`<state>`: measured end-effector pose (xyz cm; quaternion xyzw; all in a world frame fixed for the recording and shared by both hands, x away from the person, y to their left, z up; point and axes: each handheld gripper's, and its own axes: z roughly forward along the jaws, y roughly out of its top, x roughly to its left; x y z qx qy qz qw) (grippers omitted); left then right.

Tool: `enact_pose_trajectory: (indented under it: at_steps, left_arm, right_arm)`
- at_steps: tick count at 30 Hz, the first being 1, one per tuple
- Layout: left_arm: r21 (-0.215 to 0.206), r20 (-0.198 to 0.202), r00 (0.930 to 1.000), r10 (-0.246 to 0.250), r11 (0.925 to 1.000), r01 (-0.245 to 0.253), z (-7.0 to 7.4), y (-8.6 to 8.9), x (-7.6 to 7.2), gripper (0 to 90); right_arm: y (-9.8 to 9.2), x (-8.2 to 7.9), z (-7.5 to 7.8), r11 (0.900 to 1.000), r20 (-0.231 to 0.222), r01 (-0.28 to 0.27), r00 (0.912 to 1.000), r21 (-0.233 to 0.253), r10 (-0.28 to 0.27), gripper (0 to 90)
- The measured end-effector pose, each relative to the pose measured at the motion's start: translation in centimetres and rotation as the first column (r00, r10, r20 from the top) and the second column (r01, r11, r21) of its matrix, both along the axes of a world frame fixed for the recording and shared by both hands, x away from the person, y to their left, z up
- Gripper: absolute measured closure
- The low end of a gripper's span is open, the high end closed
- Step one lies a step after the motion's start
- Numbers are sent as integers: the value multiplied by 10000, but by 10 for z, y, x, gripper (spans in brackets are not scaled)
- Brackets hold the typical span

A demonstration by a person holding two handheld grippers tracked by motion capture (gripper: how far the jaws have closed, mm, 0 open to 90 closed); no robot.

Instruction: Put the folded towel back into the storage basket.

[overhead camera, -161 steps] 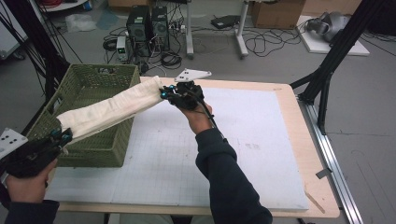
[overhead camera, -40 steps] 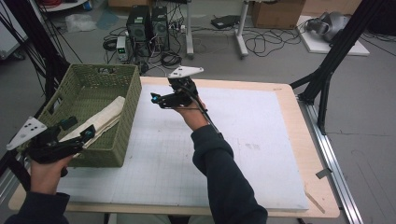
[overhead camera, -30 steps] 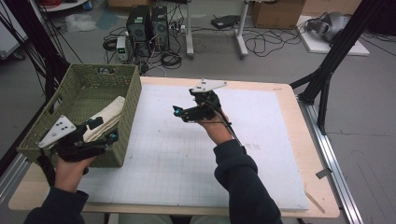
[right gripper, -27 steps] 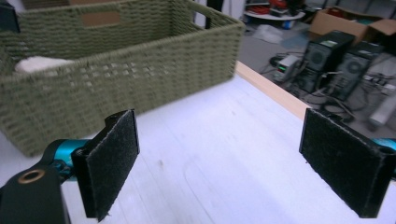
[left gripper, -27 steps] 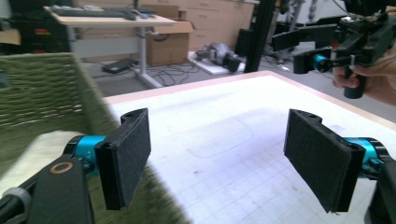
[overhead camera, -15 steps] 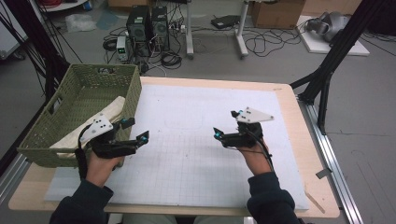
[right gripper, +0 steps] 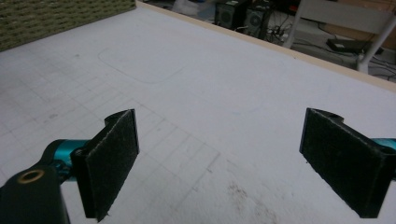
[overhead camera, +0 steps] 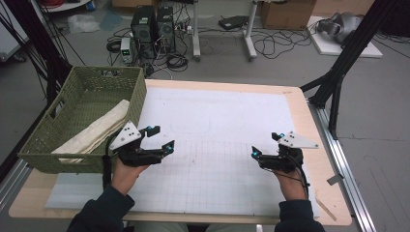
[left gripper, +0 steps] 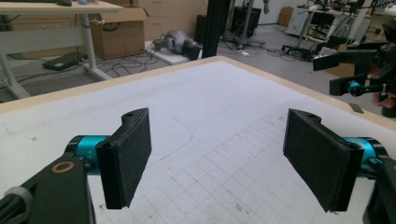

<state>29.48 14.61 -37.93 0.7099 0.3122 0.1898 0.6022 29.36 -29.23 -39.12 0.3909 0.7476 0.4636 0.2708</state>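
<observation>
Cloth (overhead camera: 94, 131) in basket (overhead camera: 43, 145) — beside left tool (overhead camera: 162, 140)

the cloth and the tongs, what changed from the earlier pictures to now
The cream cloth, earlier stretched between both tongs over the green basket, was let go and now lies folded inside it. The left tongs and right tongs drew back toward the person, open and empty over the white mat. The basket stayed put.

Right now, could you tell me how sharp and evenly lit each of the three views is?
High view: soft, even light, slightly blurry, faint shadows under the left gripper. Left gripper view: near pads crisp, background room soft. Right gripper view: white mat bright, no harsh glare, pads sharp.
</observation>
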Motion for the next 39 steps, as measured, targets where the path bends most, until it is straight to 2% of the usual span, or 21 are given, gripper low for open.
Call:
enact_pose_trajectory:
  at_steps: [7, 13, 22, 39]
  left_arm:
    - [160, 10, 9998, -208, 9997, 208, -20, -9, 2, 239]
    - [238, -48, 9998, -178, 9996, 179, -29, -10, 2, 239]
    - [345, -124, 9997, -199, 9992, 203, -33, -8, 0, 239]
    - [368, -303, 9995, -84, 9993, 95, -35, -6, 3, 241]
  right_arm:
    - [-11, -5, -6, 9992, -246, 398, 9989, 49, -397, 111]
    - [-10, -8, -6, 9988, -112, 451, 9989, -175, -453, 111]
    - [-9, -8, -7, 9980, -104, 613, 9981, -125, -614, 111]
    - [-8, -7, -9, 9985, -198, 542, 9983, -102, -544, 111]
